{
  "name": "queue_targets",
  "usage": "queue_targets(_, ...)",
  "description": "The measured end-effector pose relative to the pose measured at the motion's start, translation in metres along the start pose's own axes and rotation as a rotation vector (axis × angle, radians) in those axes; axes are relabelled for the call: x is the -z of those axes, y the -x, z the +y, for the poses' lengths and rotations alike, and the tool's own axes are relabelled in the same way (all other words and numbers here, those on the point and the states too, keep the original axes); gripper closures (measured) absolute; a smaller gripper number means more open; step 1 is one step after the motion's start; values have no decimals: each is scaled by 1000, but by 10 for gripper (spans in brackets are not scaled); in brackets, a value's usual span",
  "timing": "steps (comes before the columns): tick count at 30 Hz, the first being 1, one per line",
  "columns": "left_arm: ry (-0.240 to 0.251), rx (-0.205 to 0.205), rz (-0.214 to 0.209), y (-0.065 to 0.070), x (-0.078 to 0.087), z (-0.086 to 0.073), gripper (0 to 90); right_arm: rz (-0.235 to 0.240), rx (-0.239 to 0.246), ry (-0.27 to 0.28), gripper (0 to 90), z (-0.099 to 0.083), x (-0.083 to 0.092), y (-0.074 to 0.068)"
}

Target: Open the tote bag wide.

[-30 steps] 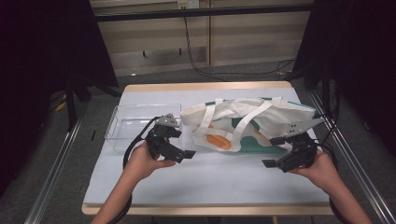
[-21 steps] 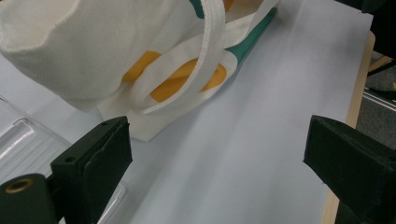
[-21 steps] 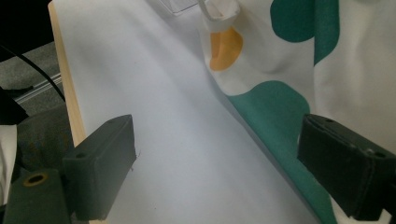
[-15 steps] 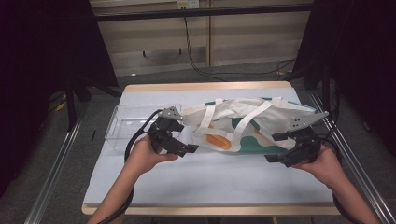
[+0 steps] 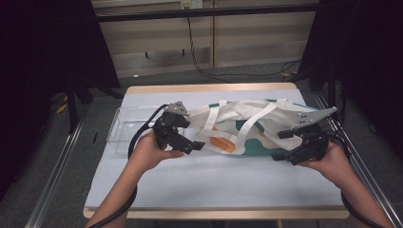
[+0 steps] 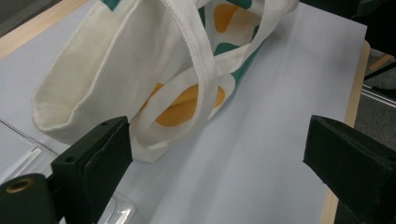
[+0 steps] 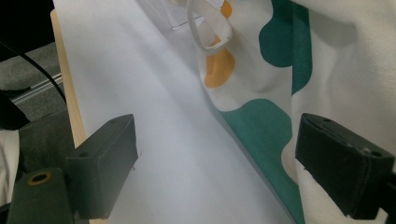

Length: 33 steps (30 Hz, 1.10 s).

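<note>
Tote bag (image 5: 247,128) lies long axis left-right, mid tabletop toward far edge | left gripper (image 5: 187,142) jaws apart at its left end, just beside the handles | right gripper (image 5: 290,145) jaws apart at its right end | both equally near

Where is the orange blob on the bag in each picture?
High view: the orange blob is on the bag at the table's middle, right of the left hand-held gripper.
Left gripper view: it is at centre, under the crossed straps.
Right gripper view: it is at upper centre, below a strap loop.
Shared landmark: the white strap beside the blob.
</note>
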<state>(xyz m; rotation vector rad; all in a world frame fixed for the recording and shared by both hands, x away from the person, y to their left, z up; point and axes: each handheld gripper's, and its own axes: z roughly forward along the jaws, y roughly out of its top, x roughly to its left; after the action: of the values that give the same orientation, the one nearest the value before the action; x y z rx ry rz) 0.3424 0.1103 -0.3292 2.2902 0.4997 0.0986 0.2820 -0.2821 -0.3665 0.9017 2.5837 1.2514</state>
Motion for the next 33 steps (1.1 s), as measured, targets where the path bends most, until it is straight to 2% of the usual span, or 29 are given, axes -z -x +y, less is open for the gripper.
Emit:
queue_targets(2, -1, 5, 8, 0, 1, 1, 71, 7, -16, 10, 121, 0, 1, 2)
queue_targets(5, 8, 16, 9, -1, 2, 2, 69, 5, -14, 8, 124, 1, 1, 3)
queue_targets(7, 7, 10, 11, -2, 3, 5, 69, 5, -7, 4, 124, 3, 2, 3)
queue_targets(8, -7, -13, 11, -3, 5, 6, 69, 7, -9, 3, 124, 4, 2, 3)
queue_targets(9, -7, -13, 11, -3, 5, 6, 70, 7, -9, 3, 124, 4, 2, 3)
queue_targets(10, 13, 4, 13, -1, 5, 8, 70, 2, -2, 0, 124, 6, 3, 3)
queue_targets(16, 2, -20, 28, -1, 7, 15, 68, 10, 11, 5, 123, 12, 7, 2)
queue_targets(17, 5, -12, 34, 0, 7, 16, 68, 5, 11, 5, 123, 13, 8, 1)
queue_targets(21, 1, -19, 18, -2, 6, 21, 69, 12, 13, 7, 123, 18, 11, 3)
queue_targets(31, -4, -40, 18, -4, 3, 36, 75, 5, 10, 16, 124, 26, 17, 8)
queue_targets(32, 9, -27, 14, -4, 1, 39, 78, 0, 5, 13, 128, 28, 18, 9)
queue_targets(33, 2, -33, 20, -5, 1, 40, 78, -1, 4, 14, 129, 28, 18, 10)
